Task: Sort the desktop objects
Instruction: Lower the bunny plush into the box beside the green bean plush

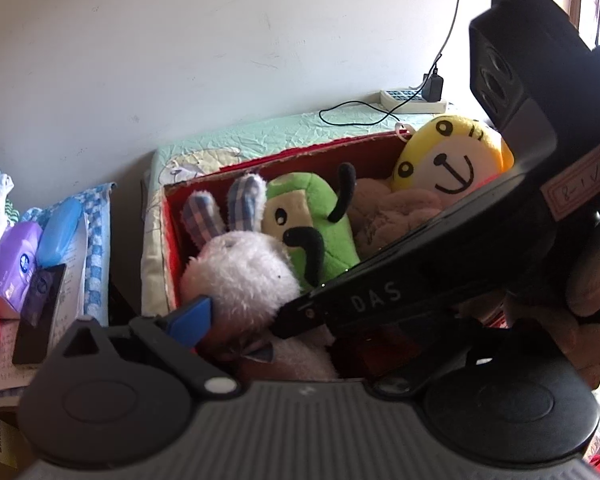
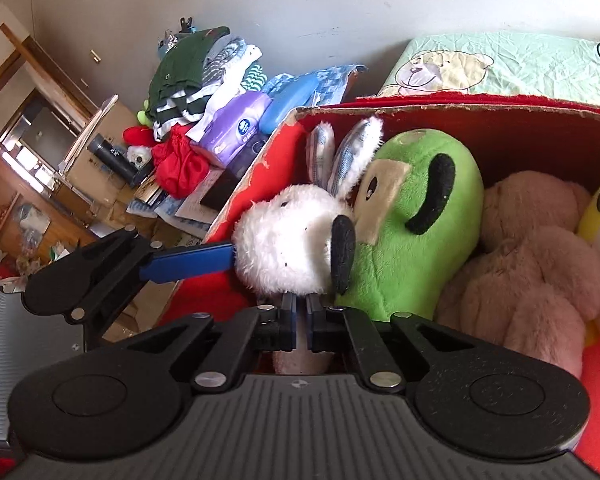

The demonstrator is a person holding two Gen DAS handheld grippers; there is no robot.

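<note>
The right gripper [image 2: 301, 330] is clamped on the white rabbit [image 2: 292, 240] just below its head. The left gripper [image 1: 236, 316] is spread wide, one blue finger [image 1: 192, 318] against the rabbit's head. The rabbit stands upright at the left end of the red box [image 2: 500, 110], ears up. A green plush [image 2: 412, 216] presses against it, with a pink plush [image 2: 540, 264] and a yellow plush [image 1: 448, 156] beyond. Clutter [image 2: 204, 92] lies outside the box's left wall.

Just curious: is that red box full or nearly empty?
Full: the red box is crowded with a white bunny, green toy, pink plush and yellow toy.
</note>
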